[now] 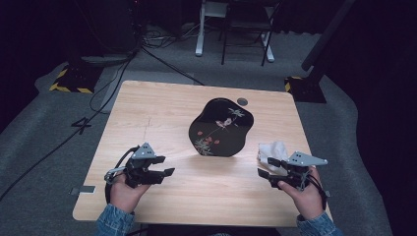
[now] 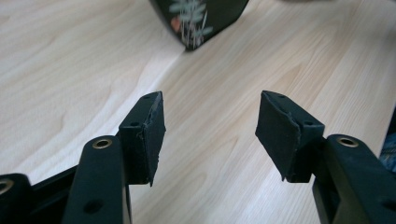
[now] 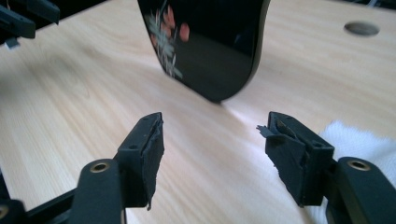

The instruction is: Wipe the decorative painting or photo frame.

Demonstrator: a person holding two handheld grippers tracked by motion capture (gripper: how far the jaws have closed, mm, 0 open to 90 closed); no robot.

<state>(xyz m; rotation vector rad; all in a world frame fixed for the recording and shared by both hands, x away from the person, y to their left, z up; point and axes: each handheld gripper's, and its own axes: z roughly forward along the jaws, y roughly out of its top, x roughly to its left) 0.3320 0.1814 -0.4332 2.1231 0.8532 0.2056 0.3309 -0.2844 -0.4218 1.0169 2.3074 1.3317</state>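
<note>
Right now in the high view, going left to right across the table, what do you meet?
left gripper → black lacquer tray → white crumpled cloth → right gripper's grey plate. Both grippers' jaws stand open, holding nothing.

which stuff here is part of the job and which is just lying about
In the job:
black lacquer tray, on the table's middle
white cloth, crumpled beside the right hand-held gripper
left hand-held gripper, jaws open, holding nothing

Lying about:
floor cables
chair behind the table
round grey cap in the tabletop
</note>
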